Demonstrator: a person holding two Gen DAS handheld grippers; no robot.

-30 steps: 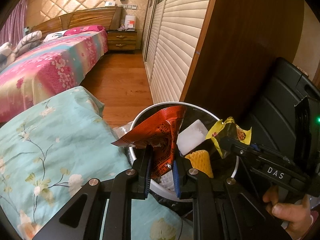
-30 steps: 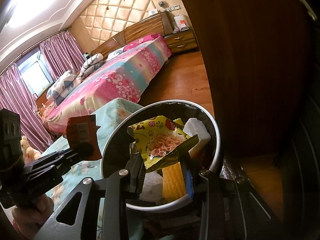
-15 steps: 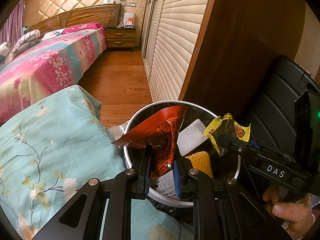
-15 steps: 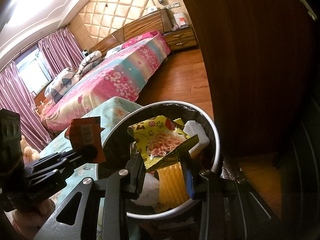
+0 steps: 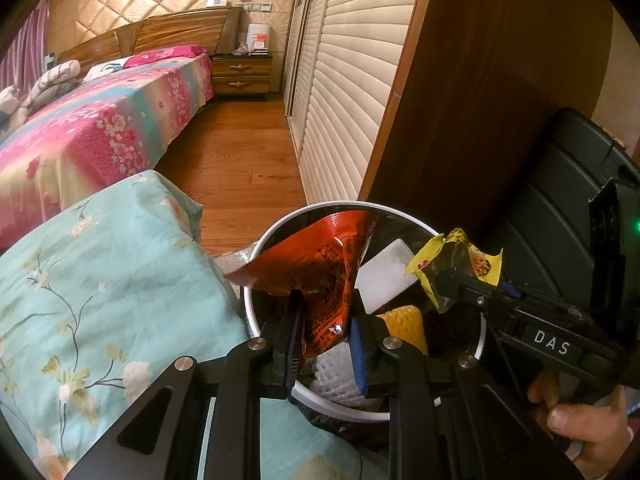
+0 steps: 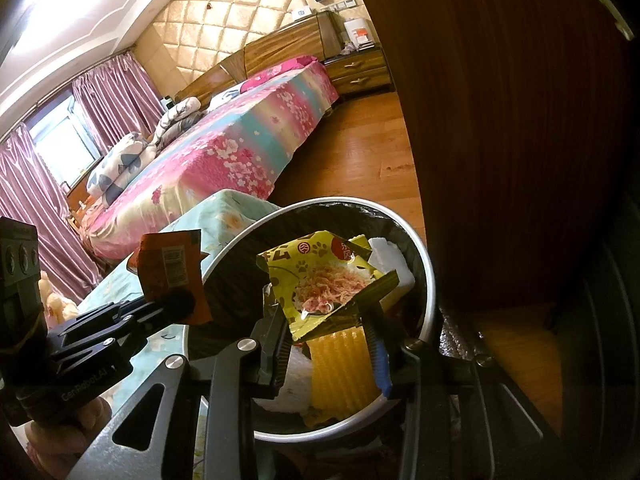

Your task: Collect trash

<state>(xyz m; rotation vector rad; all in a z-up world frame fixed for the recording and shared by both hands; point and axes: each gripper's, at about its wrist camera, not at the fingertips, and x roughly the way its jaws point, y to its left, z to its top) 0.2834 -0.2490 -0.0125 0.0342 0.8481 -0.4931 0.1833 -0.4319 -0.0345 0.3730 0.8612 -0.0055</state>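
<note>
A white-rimmed bin (image 5: pixel 256 256) with a black liner stands on the floor. In it lie a white foam block (image 5: pixel 384 280) and a yellow ribbed piece (image 5: pixel 404 320). My left gripper (image 5: pixel 326 320) hangs over the bin's near edge, gripping a red snack wrapper (image 5: pixel 320 256) that stands up between its fingers. Its jaws are opening a little. My right gripper (image 6: pixel 324 320) is over the bin's middle with a yellow snack wrapper (image 6: pixel 324 276) between its pads, and its jaws are opening slightly too. Each gripper appears in the other's view: the right gripper (image 5: pixel 452 280), the left gripper (image 6: pixel 180 300).
A teal floral quilt (image 5: pixel 100 280) lies against the bin's left side. Behind the bin are a dark wooden wardrobe panel (image 5: pixel 480 120) and louvred doors (image 5: pixel 352 80). A black suitcase (image 5: pixel 560 220) stands at the right. A pink floral bed (image 5: pixel 80 140) and a nightstand (image 5: pixel 240 76) are farther off.
Both grippers stay over the bin with their wrappers. The left fingers stand a touch wider around the red wrapper. The bin sits slightly closer in both views.
</note>
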